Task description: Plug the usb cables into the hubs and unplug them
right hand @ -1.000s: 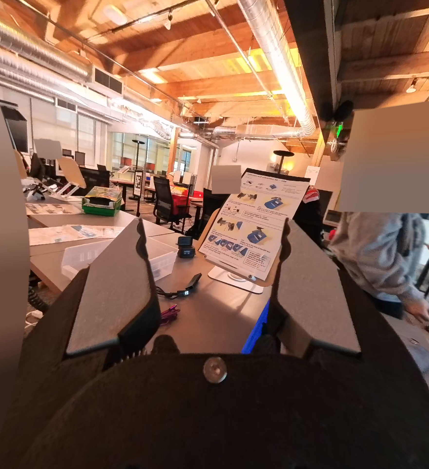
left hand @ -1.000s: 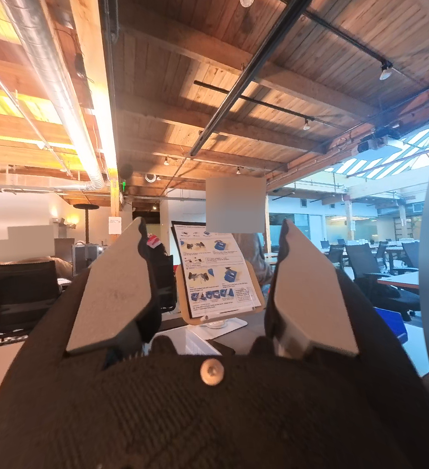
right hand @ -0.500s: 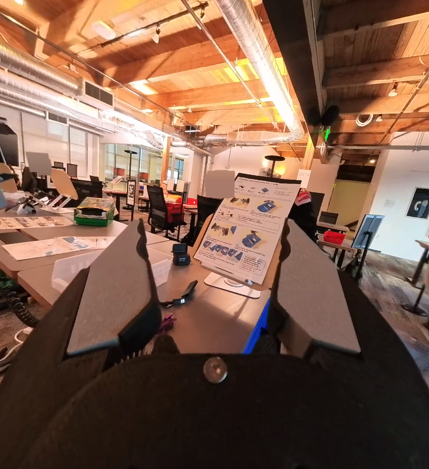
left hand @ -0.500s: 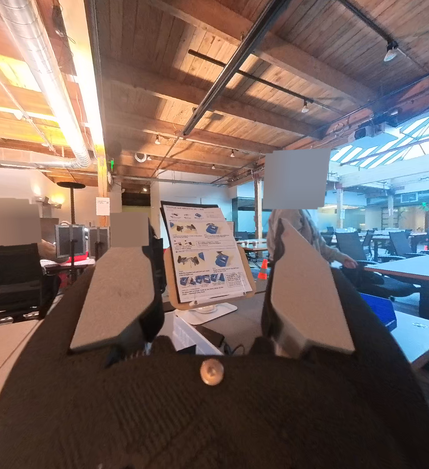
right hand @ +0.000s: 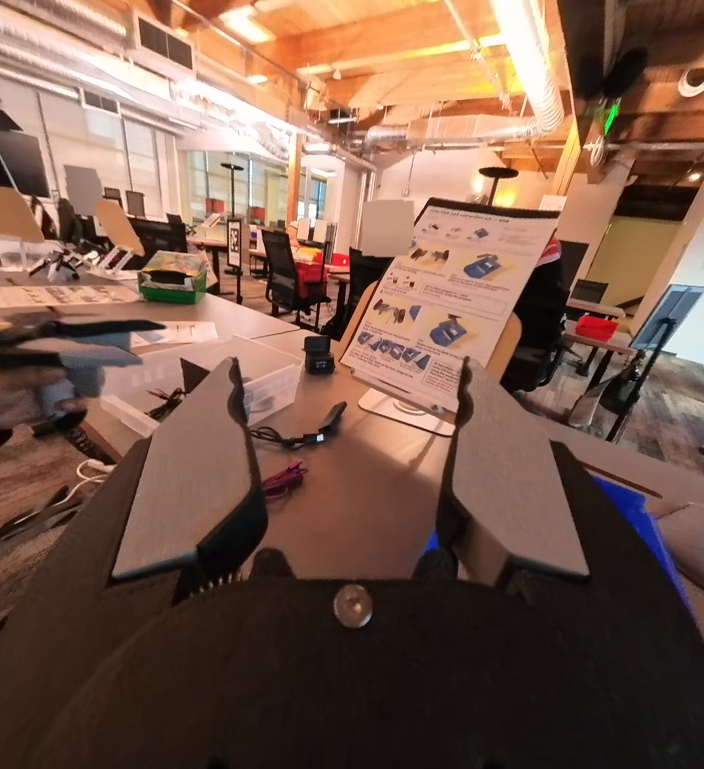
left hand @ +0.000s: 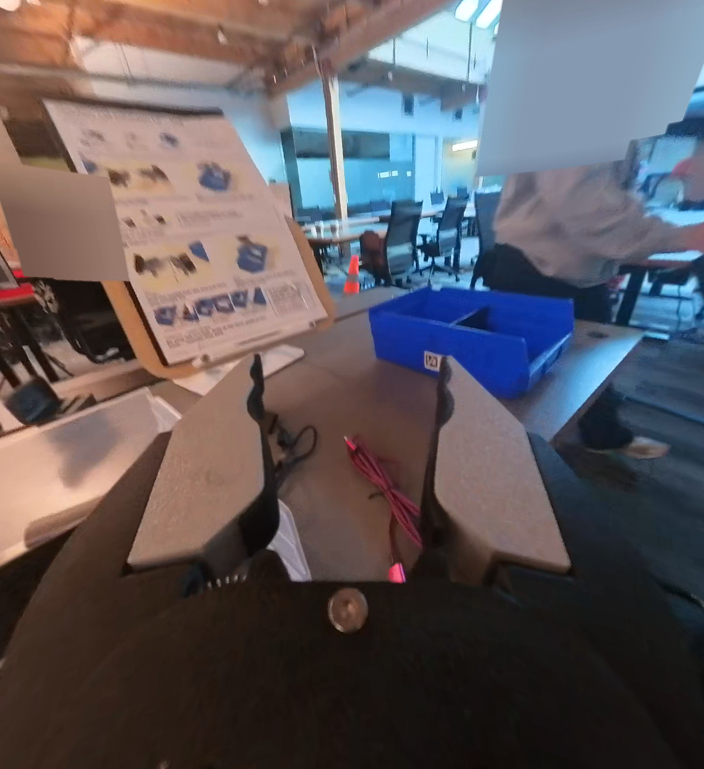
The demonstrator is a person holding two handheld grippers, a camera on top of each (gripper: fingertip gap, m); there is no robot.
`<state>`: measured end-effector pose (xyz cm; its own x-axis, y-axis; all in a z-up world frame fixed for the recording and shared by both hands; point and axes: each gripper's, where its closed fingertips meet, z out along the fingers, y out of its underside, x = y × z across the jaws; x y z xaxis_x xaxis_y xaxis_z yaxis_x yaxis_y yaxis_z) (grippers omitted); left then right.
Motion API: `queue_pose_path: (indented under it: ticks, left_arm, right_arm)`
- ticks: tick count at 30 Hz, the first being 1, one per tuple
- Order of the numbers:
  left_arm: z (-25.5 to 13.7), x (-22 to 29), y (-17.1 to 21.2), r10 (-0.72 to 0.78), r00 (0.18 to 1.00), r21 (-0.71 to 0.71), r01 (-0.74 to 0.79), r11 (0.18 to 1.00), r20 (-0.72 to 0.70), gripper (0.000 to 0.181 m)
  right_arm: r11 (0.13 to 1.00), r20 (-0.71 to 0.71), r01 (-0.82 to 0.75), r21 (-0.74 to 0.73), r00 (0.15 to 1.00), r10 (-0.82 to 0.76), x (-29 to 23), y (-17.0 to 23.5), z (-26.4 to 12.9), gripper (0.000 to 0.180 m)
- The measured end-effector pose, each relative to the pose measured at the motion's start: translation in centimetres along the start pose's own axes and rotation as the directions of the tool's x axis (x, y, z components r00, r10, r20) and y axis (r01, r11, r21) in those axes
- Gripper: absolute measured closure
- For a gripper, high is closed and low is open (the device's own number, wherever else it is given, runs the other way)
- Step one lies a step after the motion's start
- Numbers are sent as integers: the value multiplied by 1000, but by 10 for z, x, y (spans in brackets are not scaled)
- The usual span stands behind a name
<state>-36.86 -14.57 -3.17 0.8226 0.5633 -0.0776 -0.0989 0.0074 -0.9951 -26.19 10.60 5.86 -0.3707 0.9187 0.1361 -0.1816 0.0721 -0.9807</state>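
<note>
My left gripper (left hand: 349, 366) is open and empty, tilted down over the grey table (left hand: 366, 399). A coiled pink USB cable (left hand: 381, 482) lies on the table between its fingers, with a black cable (left hand: 300, 441) just to the left. My right gripper (right hand: 348, 366) is open and empty above the table. Ahead of it lie a small black hub (right hand: 334, 416) with its black cable (right hand: 283, 437), and the pink cable (right hand: 284, 476). In the right wrist view the left gripper (right hand: 150, 341) also shows at the far left, blurred, in a hand.
An instruction sheet on a stand (right hand: 446, 299) stands at the back of the table. A blue divided bin (left hand: 479, 333) sits to the right and a clear plastic box (right hand: 258, 374) to the left. A small black device with a display (right hand: 319, 358) is near the stand. A person (left hand: 570, 233) is beyond the bin.
The left gripper has tipped down from the ceiling towards the table, bringing the cables and blue bin into view. The right gripper has lowered slightly. Both stay open.
</note>
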Motion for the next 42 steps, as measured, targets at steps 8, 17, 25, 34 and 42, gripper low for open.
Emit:
queue_pose_path:
  ticks: [8, 17, 25, 34, 42]
  left_arm:
    - [39, -39, 105, 126, 975, -323, -61, 945, 185, 111]
    - [9, -119, 149, 7, 934, -419, 154, 895, 357, 99]
    - [-9, -111, 75, 21, 935, -234, 67, 970, 354, 111]
    - [77, -23, 96, 61, 998, -406, -65, 912, -22, 111]
    - [117, -87, 224, 265, 964, -815, -173, 554, -25, 161]
  right_arm:
    - [956, 144, -72, -285, 983, 117, -30, 81, 60, 90]
    - [968, 122, -103, -228, 983, 134, -18, 67, 52, 96]
    - [971, 110, -103, -217, 986, 129, -14, 64, 50, 98]
    - [959, 96, -108, -263, 986, 138, -13, 77, 48, 100]
    - [960, 89, -120, -253, 985, 147, -9, 74, 44, 103]
